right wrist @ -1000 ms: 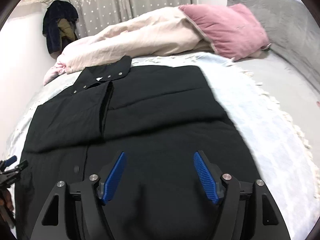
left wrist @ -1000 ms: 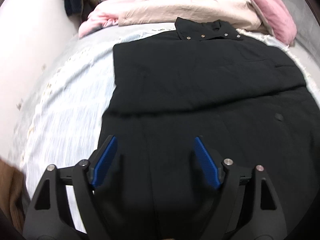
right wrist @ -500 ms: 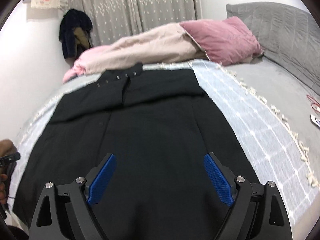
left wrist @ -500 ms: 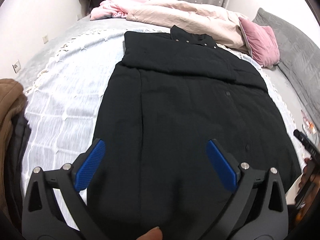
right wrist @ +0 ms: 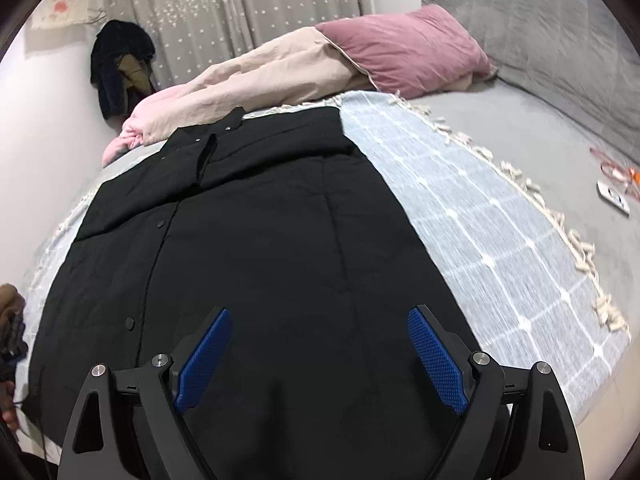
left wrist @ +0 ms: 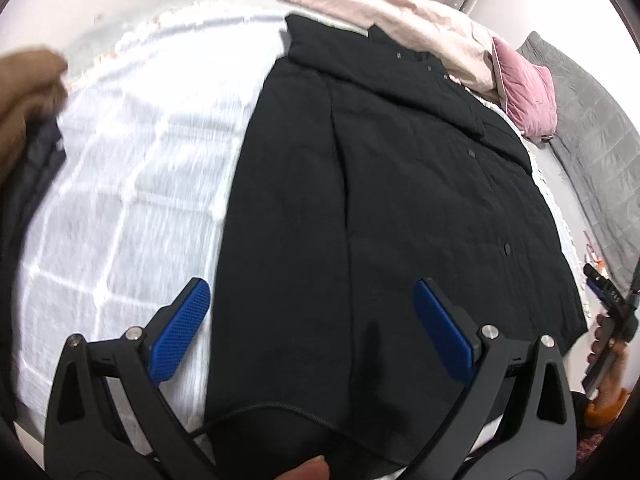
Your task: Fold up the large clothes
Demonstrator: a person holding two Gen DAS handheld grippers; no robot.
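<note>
- Black coat [right wrist: 256, 248] lies flat on the pale checked blanket [right wrist: 492, 248], collar end far from my fingers, sleeves folded across the chest, hem just under both sets of fingertips.
- My left gripper [left wrist: 312, 332]: blue pads [left wrist: 182, 330] spread wide, nothing between them but air; the coat's left edge runs between them, blanket under the left pad.
- My right gripper [right wrist: 320, 356]: jaws wide apart, empty, over the coat's lower right part.
- Both pairs of jaws have just been opening.
- Beyond the collar: beige duvet [right wrist: 256, 76], pink pillow [right wrist: 404, 48].
- Grey bedsheet [right wrist: 532, 136] right of the blanket.
- Dark clothes [right wrist: 120, 64] hang by the curtain [right wrist: 256, 8].
</note>
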